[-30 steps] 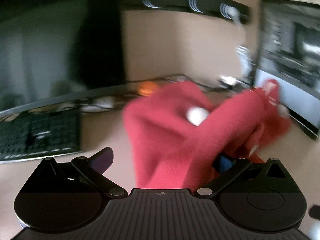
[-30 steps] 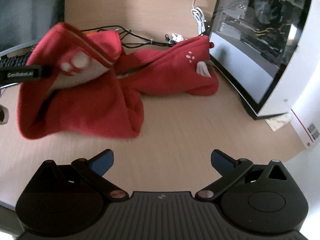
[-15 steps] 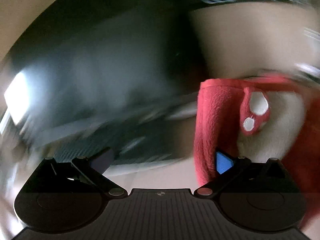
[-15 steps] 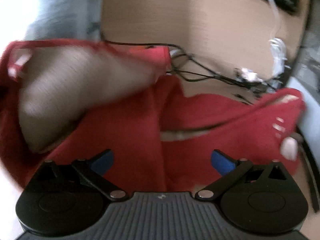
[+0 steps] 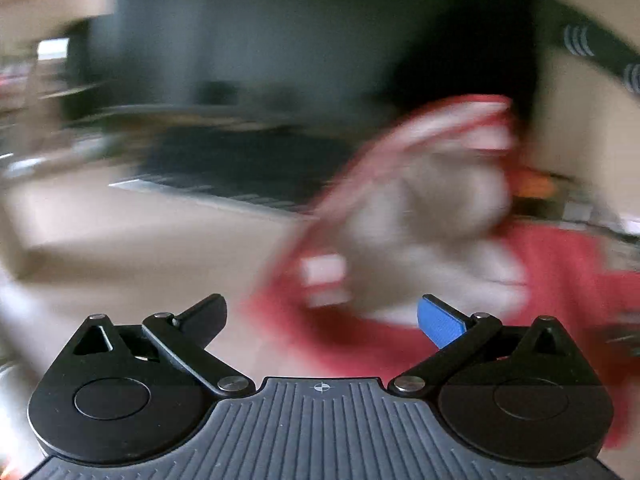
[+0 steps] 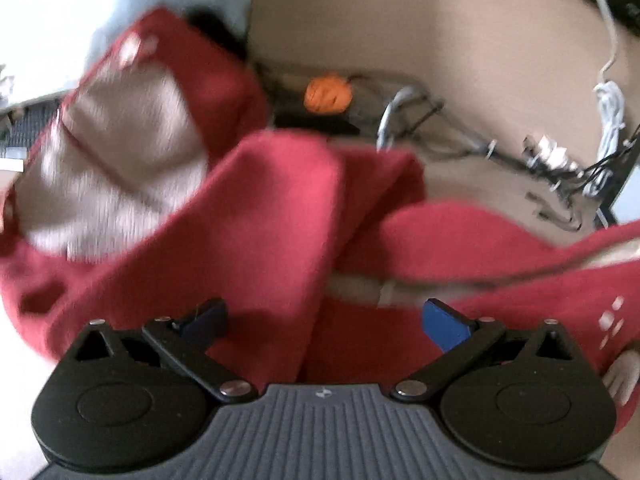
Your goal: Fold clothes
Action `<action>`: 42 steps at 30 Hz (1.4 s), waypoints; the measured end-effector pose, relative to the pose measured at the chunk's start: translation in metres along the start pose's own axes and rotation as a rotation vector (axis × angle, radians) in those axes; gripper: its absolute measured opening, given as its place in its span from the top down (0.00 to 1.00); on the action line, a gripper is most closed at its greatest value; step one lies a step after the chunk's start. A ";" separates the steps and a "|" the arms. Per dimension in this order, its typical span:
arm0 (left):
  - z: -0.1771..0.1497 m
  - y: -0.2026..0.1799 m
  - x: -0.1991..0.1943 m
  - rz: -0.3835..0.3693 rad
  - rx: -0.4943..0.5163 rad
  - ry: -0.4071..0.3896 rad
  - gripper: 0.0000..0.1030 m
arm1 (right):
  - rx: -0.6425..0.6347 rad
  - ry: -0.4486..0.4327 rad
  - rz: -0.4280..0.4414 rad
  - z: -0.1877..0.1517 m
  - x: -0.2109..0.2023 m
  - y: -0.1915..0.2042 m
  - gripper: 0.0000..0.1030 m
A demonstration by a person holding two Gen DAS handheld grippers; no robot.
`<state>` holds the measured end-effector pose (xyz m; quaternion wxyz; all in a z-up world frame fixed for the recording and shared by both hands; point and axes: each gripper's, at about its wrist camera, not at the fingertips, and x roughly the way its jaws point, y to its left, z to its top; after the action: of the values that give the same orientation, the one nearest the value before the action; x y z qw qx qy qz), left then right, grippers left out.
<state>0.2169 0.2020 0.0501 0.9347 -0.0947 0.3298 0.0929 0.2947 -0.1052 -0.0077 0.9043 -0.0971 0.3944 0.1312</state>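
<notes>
A red fleece garment (image 6: 256, 216) with a pale beige lining (image 6: 120, 152) lies rumpled on the tan desk (image 6: 400, 36). My right gripper (image 6: 326, 322) is open, low over the garment, with red cloth between and under its fingers. In the blurred left wrist view the garment (image 5: 560, 272) fills the right half, its beige lining (image 5: 424, 216) facing me. My left gripper (image 5: 320, 316) is open, its blue right pad (image 5: 440, 322) at the garment's near edge. Neither gripper holds cloth.
A dark keyboard (image 5: 240, 168) and monitor (image 5: 280, 40) stand at the left. An orange object (image 6: 326, 94), tangled cables (image 6: 500, 152) and a white cord (image 6: 608, 96) lie behind the garment. A computer case edge (image 6: 624, 184) is at the right.
My right gripper has dropped from well back down close over the garment. My left gripper has swung left fast; the garment has shifted to its right side and opened to show the lining.
</notes>
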 end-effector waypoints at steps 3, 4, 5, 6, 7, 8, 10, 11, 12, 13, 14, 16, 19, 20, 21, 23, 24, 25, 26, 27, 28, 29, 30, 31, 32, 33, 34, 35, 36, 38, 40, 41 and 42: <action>0.006 -0.033 0.026 -0.259 0.098 0.087 0.00 | 0.048 0.001 0.010 -0.013 -0.003 -0.006 0.00; 0.004 -0.042 0.037 -0.285 0.125 0.111 0.00 | 0.060 0.007 0.013 -0.014 -0.004 -0.010 0.00; 0.003 -0.051 0.047 -0.311 0.153 0.134 0.00 | 0.069 0.008 -0.001 -0.014 -0.010 -0.014 0.00; 0.001 -0.060 0.058 -0.327 0.179 0.159 0.00 | 0.079 0.008 -0.018 -0.014 -0.016 -0.017 0.00; -0.002 -0.064 0.070 -0.316 0.197 0.187 0.00 | 0.088 0.008 -0.035 -0.013 -0.022 -0.020 0.00; -0.003 -0.065 0.081 -0.310 0.196 0.218 0.00 | 0.097 0.008 -0.052 -0.013 -0.029 -0.023 0.00; -0.004 -0.062 0.099 -0.313 0.150 0.292 0.00 | 0.133 -0.023 -0.009 -0.012 -0.045 -0.026 0.00; -0.002 -0.059 0.103 -0.319 0.124 0.292 0.00 | 0.141 -0.034 0.019 -0.010 -0.049 -0.025 0.00; -0.005 -0.055 0.100 -0.326 0.109 0.287 0.00 | 0.137 -0.045 0.045 -0.010 -0.052 -0.021 0.00; -0.007 -0.052 0.098 -0.326 0.104 0.290 0.00 | 0.127 -0.047 0.069 -0.009 -0.051 -0.013 0.00; -0.010 -0.050 0.095 -0.326 0.100 0.294 0.00 | 0.116 -0.048 0.092 -0.009 -0.049 -0.006 0.00; -0.015 -0.045 0.090 -0.320 0.097 0.305 0.00 | 0.073 -0.020 0.133 -0.012 -0.038 0.012 0.00; -0.016 -0.047 0.078 -0.312 0.110 0.338 0.00 | 0.012 0.010 0.159 -0.017 -0.025 0.027 0.00; -0.017 -0.050 0.074 -0.308 0.118 0.349 0.00 | -0.004 0.006 0.136 -0.018 -0.026 0.020 0.00; -0.019 -0.052 0.073 -0.297 0.133 0.357 0.00 | -0.021 0.002 0.113 -0.019 -0.027 0.013 0.00; -0.023 -0.055 0.066 -0.287 0.131 0.378 0.00 | -0.053 -0.005 0.068 -0.021 -0.028 -0.001 0.00; -0.024 -0.057 0.064 -0.303 0.110 0.397 0.00 | -0.070 -0.009 0.045 -0.022 -0.029 -0.008 0.00; -0.025 -0.060 0.061 -0.325 0.092 0.417 0.00 | -0.086 -0.012 0.022 -0.023 -0.030 -0.015 0.00; -0.028 -0.064 0.058 -0.363 0.082 0.444 0.00 | -0.102 -0.016 -0.001 -0.024 -0.030 -0.021 0.00; -0.031 -0.070 0.054 -0.409 0.079 0.472 0.00 | -0.118 -0.020 -0.024 -0.025 -0.031 -0.028 0.00; -0.036 -0.080 0.048 -0.477 0.095 0.506 0.00 | -0.135 -0.023 -0.047 -0.025 -0.032 -0.035 0.00; -0.040 -0.090 0.043 -0.541 0.110 0.536 0.00 | -0.130 -0.026 -0.101 -0.026 -0.033 -0.047 0.00; -0.043 -0.099 0.038 -0.596 0.122 0.555 0.00 | -0.121 -0.028 -0.163 -0.025 -0.035 -0.060 0.00; -0.046 -0.108 0.033 -0.651 0.134 0.574 0.00 | -0.112 -0.031 -0.224 -0.025 -0.037 -0.073 0.00; -0.048 -0.116 0.027 -0.700 0.145 0.584 0.00 | -0.093 -0.042 -0.259 -0.025 -0.042 -0.080 0.00; -0.046 -0.121 0.021 -0.728 0.156 0.567 0.00 | -0.071 -0.055 -0.288 -0.024 -0.047 -0.086 0.00; -0.041 -0.124 0.017 -0.742 0.170 0.531 0.00 | -0.050 -0.069 -0.317 -0.024 -0.053 -0.092 0.00; -0.035 -0.125 0.014 -0.738 0.182 0.492 0.00 | -0.009 -0.085 -0.281 -0.025 -0.062 -0.096 0.00; -0.029 -0.123 0.014 -0.713 0.197 0.447 0.00 | 0.035 -0.101 -0.230 -0.027 -0.072 -0.100 0.00; -0.017 -0.115 0.021 -0.612 0.234 0.354 0.00 | 0.080 -0.114 -0.111 -0.031 -0.083 -0.095 0.00; -0.008 -0.110 0.039 -0.492 0.254 0.298 0.00 | 0.066 -0.102 -0.050 -0.037 -0.083 -0.082 0.00; -0.005 -0.107 0.052 -0.432 0.255 0.288 0.00 | 0.052 -0.090 -0.028 -0.039 -0.079 -0.073 0.00; -0.006 -0.098 0.063 -0.388 0.248 0.298 0.00 | 0.037 -0.072 -0.013 -0.042 -0.072 -0.066 0.00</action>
<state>0.2847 0.1130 0.0172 0.8805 -0.0534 0.4485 -0.1438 0.2396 -0.1912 0.0226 0.9205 -0.0781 0.3632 0.1211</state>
